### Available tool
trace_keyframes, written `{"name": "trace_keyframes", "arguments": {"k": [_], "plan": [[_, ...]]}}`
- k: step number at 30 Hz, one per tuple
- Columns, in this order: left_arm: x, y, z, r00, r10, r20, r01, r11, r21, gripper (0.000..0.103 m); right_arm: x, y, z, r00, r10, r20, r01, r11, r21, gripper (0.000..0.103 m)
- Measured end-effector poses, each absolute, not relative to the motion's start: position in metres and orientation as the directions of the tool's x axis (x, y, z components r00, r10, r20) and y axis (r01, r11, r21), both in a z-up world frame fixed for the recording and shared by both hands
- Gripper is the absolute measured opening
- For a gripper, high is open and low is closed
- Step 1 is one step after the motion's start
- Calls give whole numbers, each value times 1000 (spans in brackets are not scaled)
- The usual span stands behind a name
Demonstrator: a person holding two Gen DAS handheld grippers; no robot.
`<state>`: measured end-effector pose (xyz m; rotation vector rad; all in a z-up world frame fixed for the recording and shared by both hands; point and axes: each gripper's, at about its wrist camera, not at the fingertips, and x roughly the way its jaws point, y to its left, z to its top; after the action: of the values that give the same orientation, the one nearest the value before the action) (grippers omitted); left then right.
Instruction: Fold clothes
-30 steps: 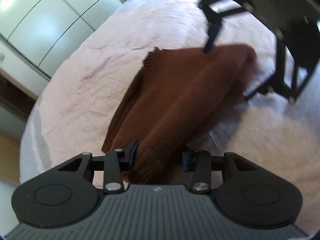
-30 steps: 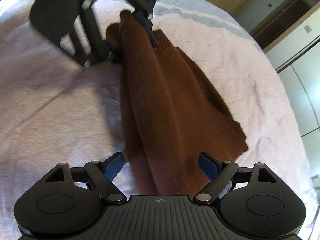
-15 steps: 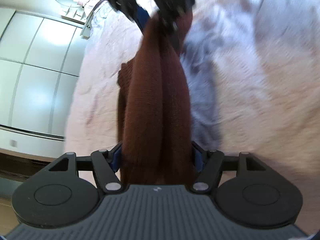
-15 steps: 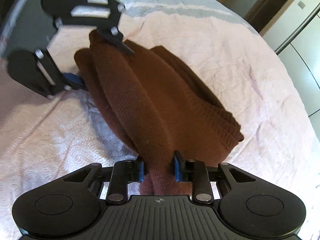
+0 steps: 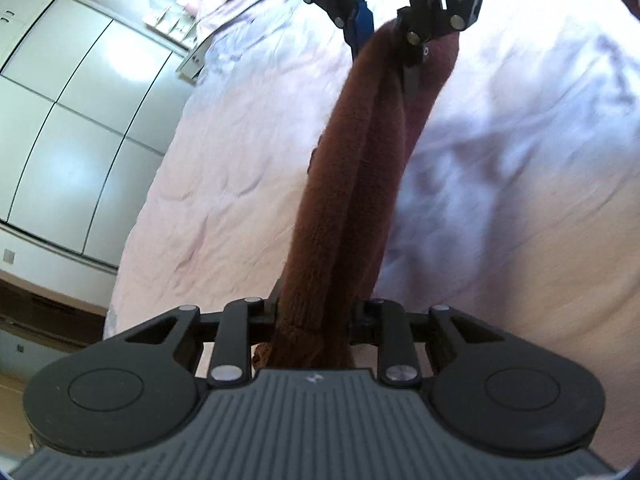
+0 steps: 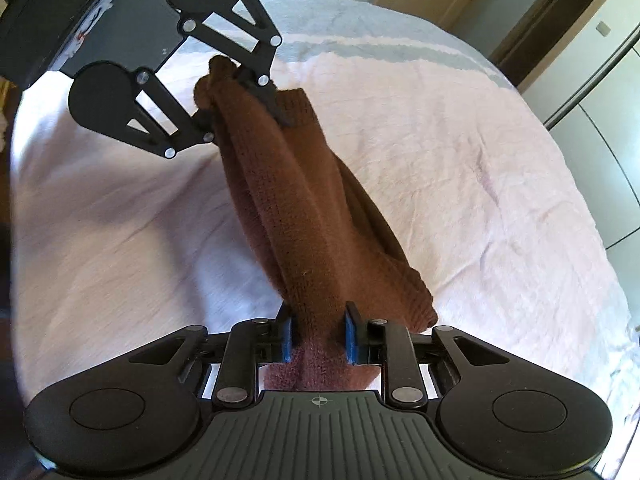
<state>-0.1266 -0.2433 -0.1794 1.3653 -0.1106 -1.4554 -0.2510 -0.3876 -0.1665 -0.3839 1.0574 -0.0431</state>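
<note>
Broadly, the bed (image 6: 460,168) with its pale pink cover fills both views, white wardrobe doors (image 5: 72,128) beside it. Slung above the cover is the brown knitted garment (image 6: 304,216), bunched into a thick rope of several layers and held at both ends, its lower folds sagging toward the bed — whether they touch the cover cannot be told. The right gripper (image 6: 318,330) is closed on one end, blue pads pressed into the knit with a tuft of fabric poking out behind them. The left gripper (image 5: 314,316) is closed on the other end, the bundle wedged between its fingers. Risk, as a judgement: each grip takes a gathered wad, not a flat edge, so inner layers may not be pinched at all. If the two ends are pulled further apart, or swung quickly, an unpinched layer could slide out and drop, and the fold lines would be lost. The loose ribbed hem (image 6: 416,296) hanging beside the right gripper looks the likeliest to trail or snag on the cover when the garment is laid down. Uneven lowering — one end first — would probably land it twisted rather than flat.
</note>
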Motion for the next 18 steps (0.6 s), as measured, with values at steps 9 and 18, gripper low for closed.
{"name": "trace_keyframes", "arguments": {"k": [9, 18], "plan": [[-200, -167, -227, 78, -674, -734, 590, -563, 579, 23, -335, -308, -191, 358, -241, -902, -43, 961, -273, 23], [-199, -141, -250, 85, -720, -689, 619, -504, 602, 23, -341, -253, -224, 310, -289, -906, 53, 956, -287, 24]]}}
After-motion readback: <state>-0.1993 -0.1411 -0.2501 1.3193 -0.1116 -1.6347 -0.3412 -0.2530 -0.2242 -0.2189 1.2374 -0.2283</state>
